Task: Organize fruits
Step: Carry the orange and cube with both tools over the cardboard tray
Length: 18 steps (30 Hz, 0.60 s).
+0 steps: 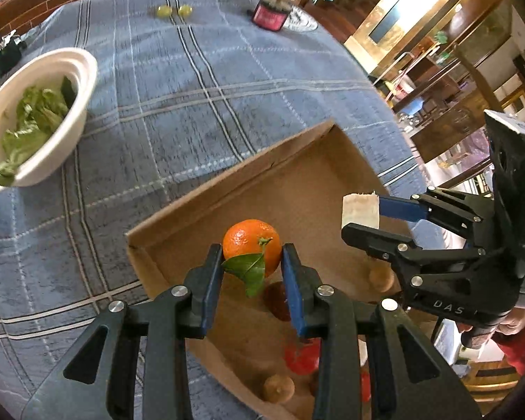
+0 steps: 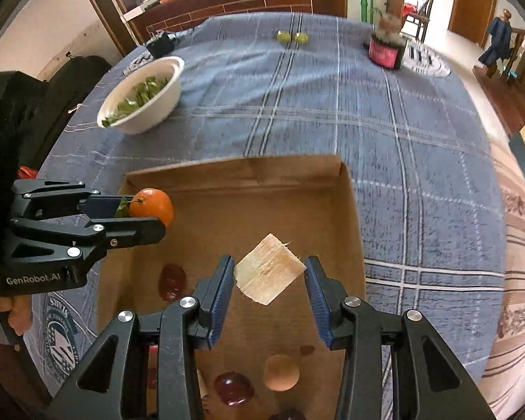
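My left gripper (image 1: pixel 252 255) is clamped on a leafy orange (image 1: pixel 252 243) and my right gripper (image 2: pixel 269 273) pinches a pale cut chunk of fruit (image 2: pixel 267 273), both held above the cardboard box (image 2: pixel 234 171) on the blue plaid worktop (image 2: pixel 420 175).

Table (image 2: pixel 420 175) under blue plaid cloth — on it: cardboard tray (image 2: pixel 255 171), white bowl (image 2: pixel 157 112) of greens, two green fruits (image 2: pixel 292 37), pink potted cactus (image 2: pixel 386 49).

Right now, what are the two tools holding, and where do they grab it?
The left tool squeezes an orange by its sides. The right tool pinches a pale cut chunk by two opposite corners.
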### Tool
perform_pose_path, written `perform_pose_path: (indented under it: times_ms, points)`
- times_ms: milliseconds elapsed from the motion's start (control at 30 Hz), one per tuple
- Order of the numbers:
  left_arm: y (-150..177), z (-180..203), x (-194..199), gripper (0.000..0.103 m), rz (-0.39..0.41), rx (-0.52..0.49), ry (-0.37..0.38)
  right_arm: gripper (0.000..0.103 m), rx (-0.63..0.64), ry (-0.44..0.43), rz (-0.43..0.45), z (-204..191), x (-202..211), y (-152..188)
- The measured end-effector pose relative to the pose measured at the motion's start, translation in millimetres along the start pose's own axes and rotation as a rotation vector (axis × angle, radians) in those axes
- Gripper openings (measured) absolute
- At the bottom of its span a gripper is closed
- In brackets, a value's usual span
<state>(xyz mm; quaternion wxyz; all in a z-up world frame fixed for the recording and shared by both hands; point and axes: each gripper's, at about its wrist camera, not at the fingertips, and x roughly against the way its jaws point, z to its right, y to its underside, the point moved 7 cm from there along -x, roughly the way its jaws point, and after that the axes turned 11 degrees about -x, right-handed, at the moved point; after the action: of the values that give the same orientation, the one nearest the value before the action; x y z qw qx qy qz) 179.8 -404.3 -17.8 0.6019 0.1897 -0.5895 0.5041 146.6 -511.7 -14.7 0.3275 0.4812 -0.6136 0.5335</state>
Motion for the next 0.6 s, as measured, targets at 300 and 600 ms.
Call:
perform_pose_path:
  times_ms: [300,600]
  points:
    - [12.0,3.9,-14.6,0.030,-0.038,0.010,-0.036,0.043,-0.008,-0.030,-0.024,2.9,-18.8,6.8]
    - [18.1,3.8,-10.6,0.030,-0.037,0.011,-0.043,0.043,-0.006,-0.041,-0.021,1.7,-19.8,7.4]
